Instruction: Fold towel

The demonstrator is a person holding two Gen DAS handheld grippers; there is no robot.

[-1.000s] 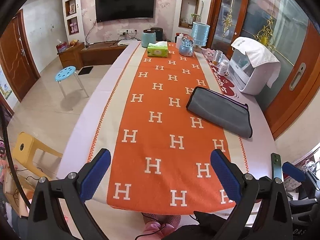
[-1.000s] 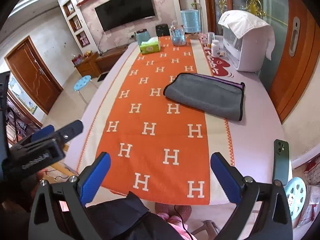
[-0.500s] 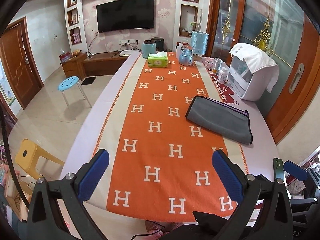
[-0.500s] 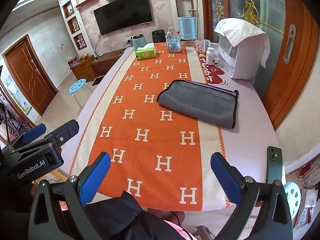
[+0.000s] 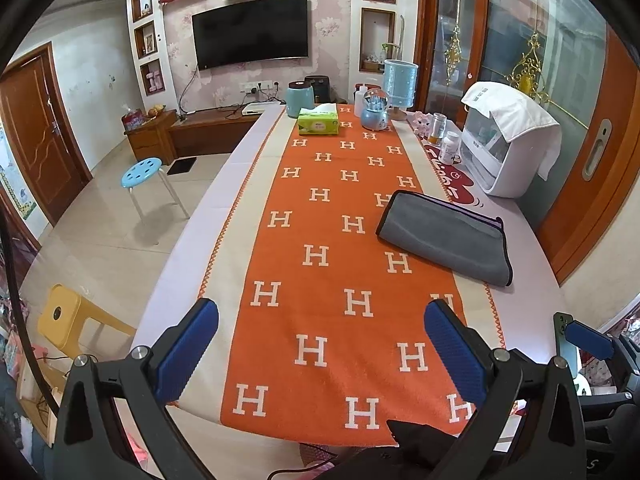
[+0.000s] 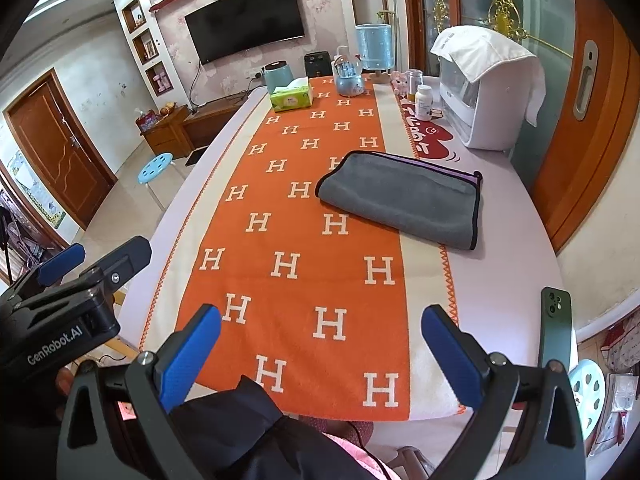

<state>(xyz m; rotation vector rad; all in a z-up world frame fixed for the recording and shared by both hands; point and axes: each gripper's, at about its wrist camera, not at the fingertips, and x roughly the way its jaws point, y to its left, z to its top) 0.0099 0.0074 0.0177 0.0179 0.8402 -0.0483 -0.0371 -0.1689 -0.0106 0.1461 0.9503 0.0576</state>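
Lying folded on the right part of the table, straddling the orange runner's right edge, gray towel; hovering well short of it over the near end, left gripper and right gripper, both spread wide, gripping nothing.

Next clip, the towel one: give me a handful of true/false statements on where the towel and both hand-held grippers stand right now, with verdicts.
1. The grey towel lies folded on the table. True.
2. The right hand-held gripper is shut on the towel. False: its jaws are wide open, short of the towel.
3. The left hand-held gripper is open and holds nothing. True.
4. The towel lies wholly on the orange runner. False: it extends past the runner's right edge.
5. A green tissue box sits at the table's far end. True.
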